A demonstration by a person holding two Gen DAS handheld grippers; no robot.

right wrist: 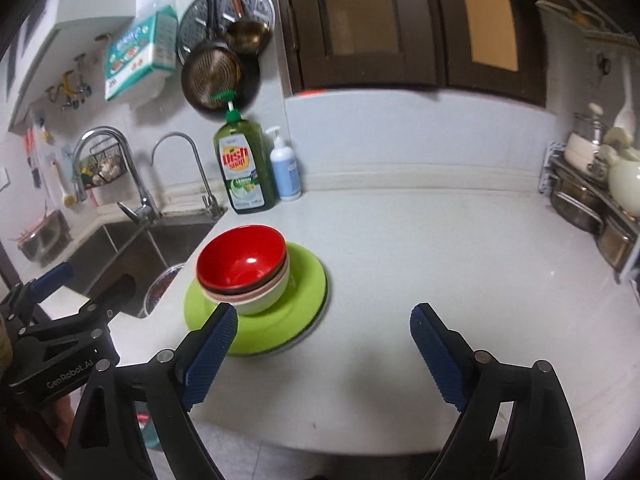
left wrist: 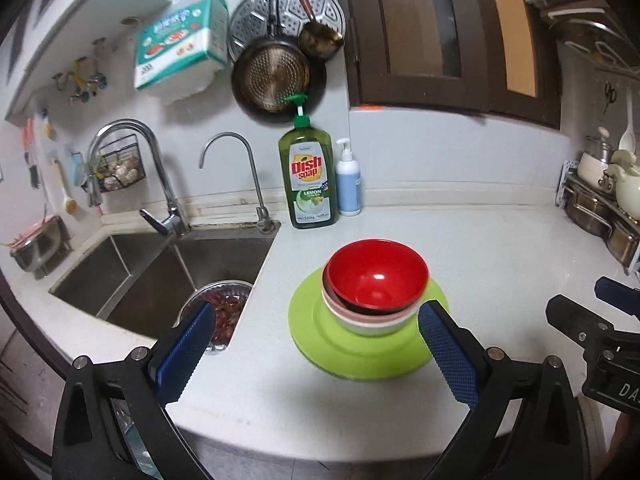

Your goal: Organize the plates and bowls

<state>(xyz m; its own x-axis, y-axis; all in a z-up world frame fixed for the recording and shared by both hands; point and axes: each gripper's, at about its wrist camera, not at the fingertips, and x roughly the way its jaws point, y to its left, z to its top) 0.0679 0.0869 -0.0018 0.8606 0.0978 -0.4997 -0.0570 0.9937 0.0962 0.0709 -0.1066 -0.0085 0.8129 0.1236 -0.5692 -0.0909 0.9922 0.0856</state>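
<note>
A red bowl point(left wrist: 374, 278) point(right wrist: 242, 256) sits on top of a nested stack with a pink bowl point(left wrist: 360, 316) and a pale green bowl point(right wrist: 264, 300) under it. The stack stands on a lime green plate point(left wrist: 360, 348) point(right wrist: 280, 320) on the white counter. My left gripper point(left wrist: 316, 354) is open just in front of the plate, with nothing between its fingers. My right gripper point(right wrist: 324, 354) is open too, empty, to the right of the plate. In the left wrist view the right gripper point(left wrist: 600, 312) shows at the right edge, and the left gripper point(right wrist: 76, 296) shows at the left edge of the right wrist view.
A steel sink point(left wrist: 160, 272) with a strainer of red scraps point(left wrist: 224, 312) lies left of the plate. A dish soap bottle point(left wrist: 308, 176) and a white pump bottle point(left wrist: 349, 184) stand at the back wall. Pots on a rack point(left wrist: 604, 200) fill the right end.
</note>
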